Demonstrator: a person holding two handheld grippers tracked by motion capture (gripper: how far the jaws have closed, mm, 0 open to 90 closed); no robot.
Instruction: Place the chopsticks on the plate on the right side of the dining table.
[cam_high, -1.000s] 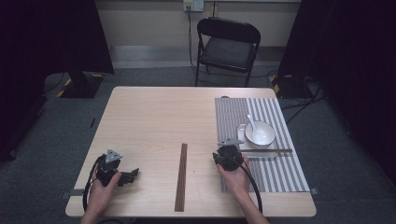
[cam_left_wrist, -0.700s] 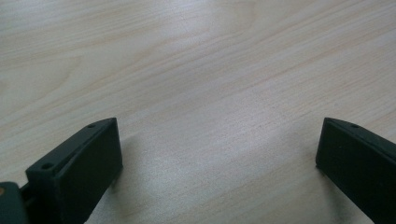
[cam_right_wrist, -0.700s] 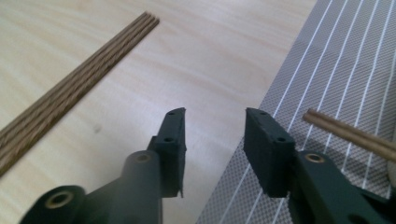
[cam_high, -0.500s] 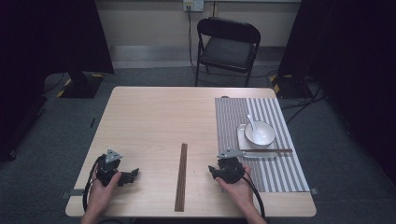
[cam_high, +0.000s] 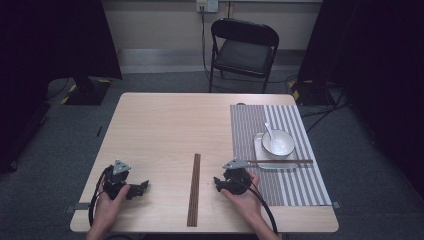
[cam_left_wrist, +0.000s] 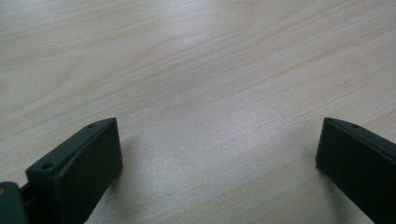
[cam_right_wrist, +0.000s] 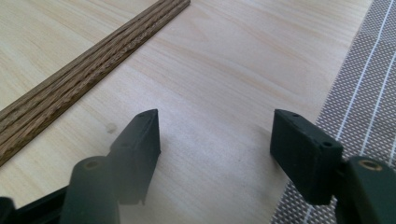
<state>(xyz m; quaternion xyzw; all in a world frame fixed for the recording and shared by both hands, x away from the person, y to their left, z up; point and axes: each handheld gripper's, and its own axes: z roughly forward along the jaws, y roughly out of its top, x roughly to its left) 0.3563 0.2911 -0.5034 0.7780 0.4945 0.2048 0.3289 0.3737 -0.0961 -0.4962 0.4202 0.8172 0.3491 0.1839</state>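
Black jaws of the right hand-held gripper (cam_high: 218, 183) have just been opening — nothing lies between them, only pale wooden table (cam_high: 160, 130). It sits between the long dark-brown wooden strip (cam_high: 193, 189) and the grey striped placemat (cam_high: 270, 115). The left hand-held gripper (cam_high: 144, 186) rests near the table's front edge, jaws wide apart and empty. Farther off on the placemat — a white bowl with spoon (cam_high: 277, 142) and brown chopsticks (cam_high: 280, 161).

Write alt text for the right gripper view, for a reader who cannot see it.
The right claw stands open just above a pale wooden table, its two black jaws apart with nothing between them. A dark wooden strip lies diagonally across the upper left, and the edge of a grey striped placemat runs down the right side.
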